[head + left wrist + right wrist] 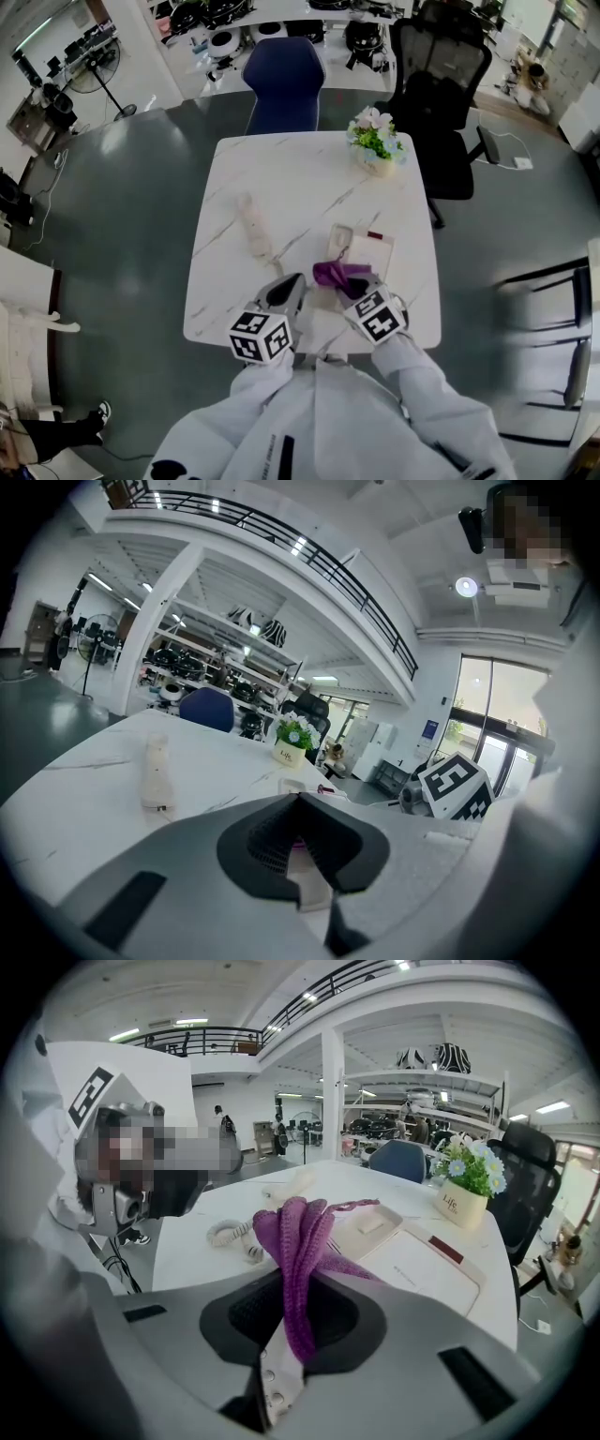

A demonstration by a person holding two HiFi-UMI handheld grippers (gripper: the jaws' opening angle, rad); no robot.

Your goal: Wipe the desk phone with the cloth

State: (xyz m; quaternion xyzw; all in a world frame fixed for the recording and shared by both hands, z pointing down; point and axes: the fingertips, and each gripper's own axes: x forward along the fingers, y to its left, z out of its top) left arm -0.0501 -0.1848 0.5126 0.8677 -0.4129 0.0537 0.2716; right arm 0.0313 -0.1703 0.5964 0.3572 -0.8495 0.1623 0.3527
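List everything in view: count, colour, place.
table: 1, white marble, centre
phone base: 1, cream, near-right of table, handset off
handset: 1, cream, flat on table left of base
cord: 1, cream, coiled, on table beside base
cloth: 1, purple, in right tool
flower pot: 1, white, pale flowers, far-right table corner
blue chair: 1, far side of table
black chair: 1, far right of table
sleeves: 2, white, bottom
left tool: 1, grey, jaws together, empty
right tool: 1, grey, shut on cloth
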